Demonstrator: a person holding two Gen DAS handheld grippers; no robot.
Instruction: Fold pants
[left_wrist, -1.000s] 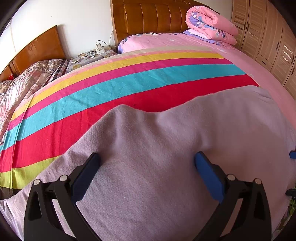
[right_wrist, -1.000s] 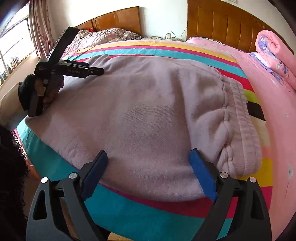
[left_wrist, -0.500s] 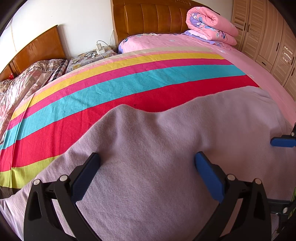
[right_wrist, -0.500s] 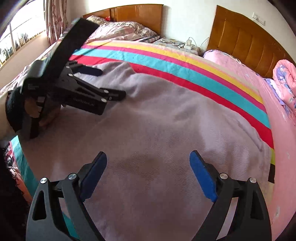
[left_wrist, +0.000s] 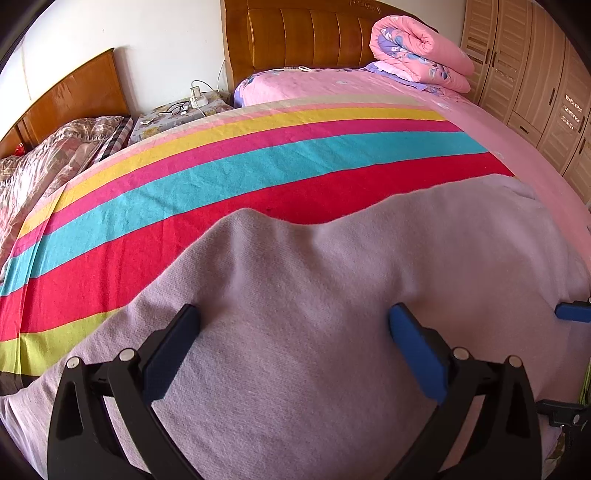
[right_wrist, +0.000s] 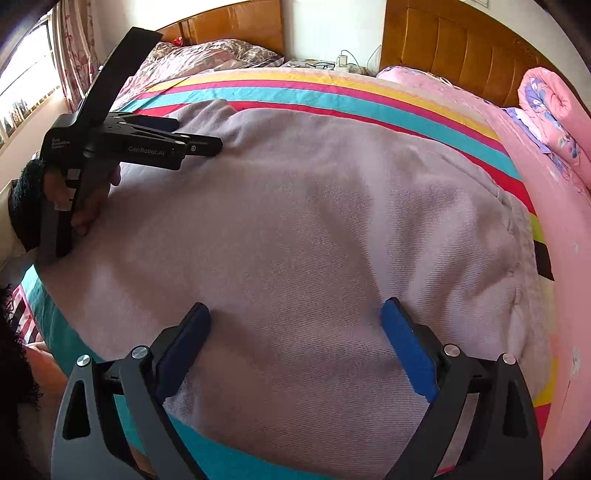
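- Both claws are spread wide and grip nothing: the left gripper (left_wrist: 293, 347) hovers with its blue pads over the cloth, and the right gripper (right_wrist: 295, 343) does the same at the near edge.
- Lilac pants (right_wrist: 314, 221) lie flat across the striped blanket (left_wrist: 221, 184), nearly filling both views. They look already doubled over, so I judge this a pause between folds.
- Their gathered waistband (right_wrist: 524, 266) sits at the right end, bunched in soft ridges, which suggests the next fold would bring the far end toward it.
- From the right wrist view, the left tool reaches in over the pants' far-left corner, held by the person's hand (right_wrist: 88, 206) at the trigger grip. That puts it where a cuff end could be picked up.
- A hump in the cloth's far edge (left_wrist: 243, 218) shows the fabric is not fully smoothed, so a pinch there might drag a wrinkle along.
- Fleece this thick should hold a crease poorly, so each pinch needs both layers.
- Beyond the blanket lies the pink bedsheet (left_wrist: 332, 85), with a rolled quilt (left_wrist: 417, 51) against the wooden headboard (left_wrist: 295, 33), well apart from the work.
- Farther left, a bedside table (left_wrist: 177, 110) carrying glasses and a charger separates this bed from a second one.
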